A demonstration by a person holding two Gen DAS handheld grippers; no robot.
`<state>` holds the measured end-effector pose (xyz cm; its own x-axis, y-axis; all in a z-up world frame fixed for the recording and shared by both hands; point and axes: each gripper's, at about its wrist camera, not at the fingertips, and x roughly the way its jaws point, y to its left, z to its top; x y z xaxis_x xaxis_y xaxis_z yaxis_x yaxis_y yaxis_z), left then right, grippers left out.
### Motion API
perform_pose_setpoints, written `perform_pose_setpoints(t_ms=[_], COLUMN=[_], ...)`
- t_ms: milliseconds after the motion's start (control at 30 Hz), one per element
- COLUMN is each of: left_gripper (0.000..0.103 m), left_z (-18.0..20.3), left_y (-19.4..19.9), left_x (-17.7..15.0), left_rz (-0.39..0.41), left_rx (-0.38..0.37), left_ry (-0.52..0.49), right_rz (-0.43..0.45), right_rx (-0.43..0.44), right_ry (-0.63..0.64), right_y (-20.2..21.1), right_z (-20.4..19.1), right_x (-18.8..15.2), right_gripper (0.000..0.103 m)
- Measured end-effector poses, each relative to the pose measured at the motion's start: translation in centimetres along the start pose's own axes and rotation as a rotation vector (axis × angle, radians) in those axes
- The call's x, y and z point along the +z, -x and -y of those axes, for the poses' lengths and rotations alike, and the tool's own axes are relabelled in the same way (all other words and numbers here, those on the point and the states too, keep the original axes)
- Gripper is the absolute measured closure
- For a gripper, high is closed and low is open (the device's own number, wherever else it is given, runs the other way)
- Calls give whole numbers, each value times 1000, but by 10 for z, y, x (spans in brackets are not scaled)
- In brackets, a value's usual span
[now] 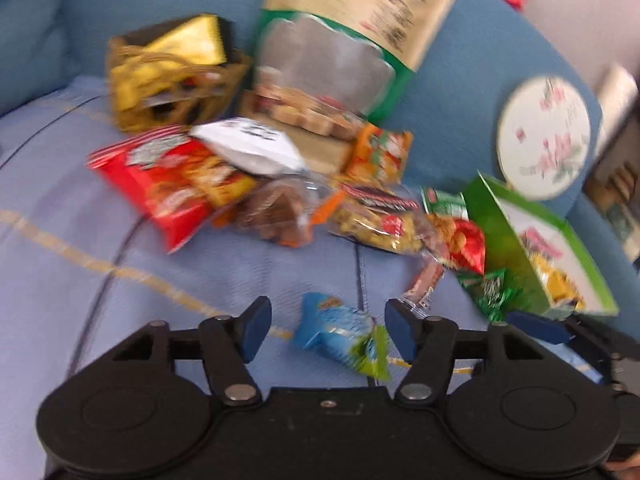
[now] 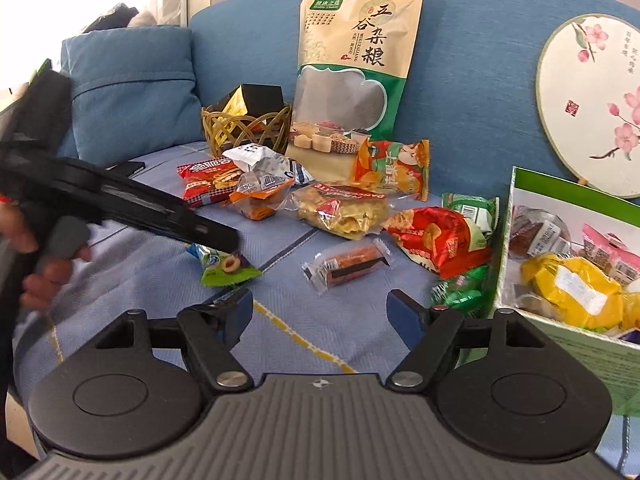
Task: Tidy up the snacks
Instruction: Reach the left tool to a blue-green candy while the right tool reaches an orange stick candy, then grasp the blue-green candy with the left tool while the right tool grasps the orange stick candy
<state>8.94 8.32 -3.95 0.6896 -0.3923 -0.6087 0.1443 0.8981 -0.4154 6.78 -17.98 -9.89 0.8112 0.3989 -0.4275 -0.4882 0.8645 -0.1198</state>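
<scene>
**Inspector:** Your left gripper (image 1: 326, 330) sits lowest in the left wrist view, fingers spread, the blue-and-green candy packet (image 1: 344, 338) lying on the blue bedspread (image 1: 120, 280) between the pads. Neither pad presses on it; the packet is nearer the right pad, its green tail pointing to five o'clock.

**Operator:** So I close now?

**Inspector:** Not yet, in my judgement. Centre the packet first, then close across its plump blue body, not the flat crimped tail, which would likely slip out.

**Operator:** And the right side?

**Inspector:** Your right gripper (image 2: 320, 316) is spread too and holds nothing; only bedspread shows between its pads. From that view the same packet (image 2: 224, 266) lies at eleven o'clock, partly under the left tool.

**Operator:** Where does it go?

**Inspector:** Probably the green box (image 2: 516, 240) at three o'clock, already holding wrapped snacks. The wicker basket (image 2: 244, 128) at twelve o'clock is the other candidate; I cannot tell which. Lift clear of the brown bar packet (image 2: 346, 266) lying between packet and box.
</scene>
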Motion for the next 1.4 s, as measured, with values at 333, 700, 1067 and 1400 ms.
perform_pose_setpoints(t_ms=[333, 700, 1067, 1400], left_gripper=[39, 42, 44, 33], left_z=[-14, 11, 52, 66], left_y=[7, -35, -46, -17], left_x=[-9, 1, -3, -10], left_rz=[-55, -28, -67, -69], left_rx=[-103, -62, 60, 67], left_ry=[160, 66, -169, -176], right_rz=[-152, -164, -115, -90], right_rx=[-104, -62, -46, -63], right_ry=[-168, 22, -45, -46], right_y=[-79, -13, -13, -11], right_z=[12, 2, 8, 9], right_x=[29, -10, -9, -9], right_gripper=[37, 63, 45, 26])
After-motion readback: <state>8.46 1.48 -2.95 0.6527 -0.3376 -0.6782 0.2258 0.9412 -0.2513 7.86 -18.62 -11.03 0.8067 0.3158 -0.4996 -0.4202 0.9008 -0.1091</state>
